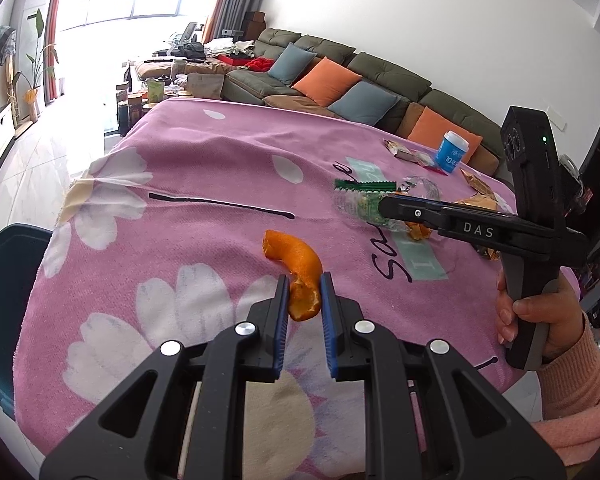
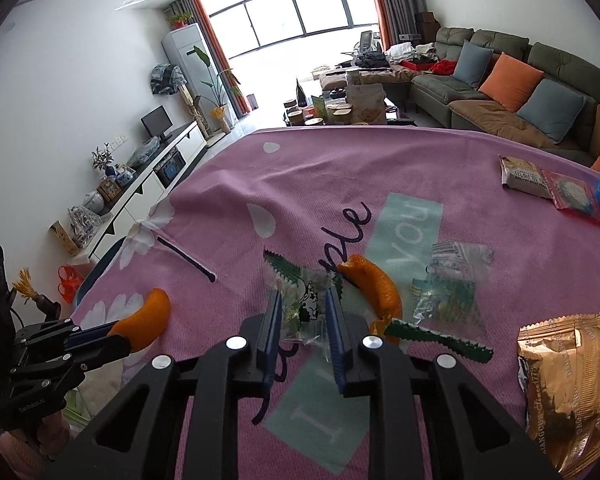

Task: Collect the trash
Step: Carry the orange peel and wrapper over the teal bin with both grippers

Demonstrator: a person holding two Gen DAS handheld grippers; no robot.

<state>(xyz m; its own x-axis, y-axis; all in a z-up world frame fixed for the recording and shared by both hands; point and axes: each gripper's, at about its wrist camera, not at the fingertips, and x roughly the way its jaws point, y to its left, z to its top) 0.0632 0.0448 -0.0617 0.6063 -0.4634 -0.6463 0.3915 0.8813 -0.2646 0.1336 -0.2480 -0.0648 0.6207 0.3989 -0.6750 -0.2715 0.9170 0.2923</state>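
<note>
A big pink blanket (image 1: 204, 168) with white flowers covers the table, and all the trash lies on it. Behind the blanket stands a long green sofa (image 1: 340, 64) with orange and blue pillows. At the blanket's left edge, a dark blue bin (image 1: 4, 304) peeks out.

On the right side of the blanket sits a gold crinkly snack bag (image 2: 572, 376). At the far right side of the blanket stands a blue and white tub (image 1: 453, 152), with two flat snack packets (image 2: 548, 186) just beside it.

The left gripper (image 1: 304, 292) is low over the near part of the blanket. Its two blue-lined fingers (image 1: 283, 304) are pinching one end of an orange peel (image 1: 296, 264). The rest of that peel curves away on the blanket.

The right gripper (image 2: 302, 312) is near the middle of the blanket, by the pale green patch with words. Its fingers (image 2: 271, 320) squeeze a clear wrapper with green zigzag edges (image 2: 300, 296), so it is held tight.

Just right of that wrapper lies a second orange peel (image 2: 380, 288), touching the blanket. A green zigzag strip (image 2: 440, 340) lies next to it. A little farther right is another clear wrapper (image 2: 448, 284), crumpled and flat on the blanket.

A hand (image 1: 536, 316) in a pink sleeve holds the right gripper's handle.
</note>
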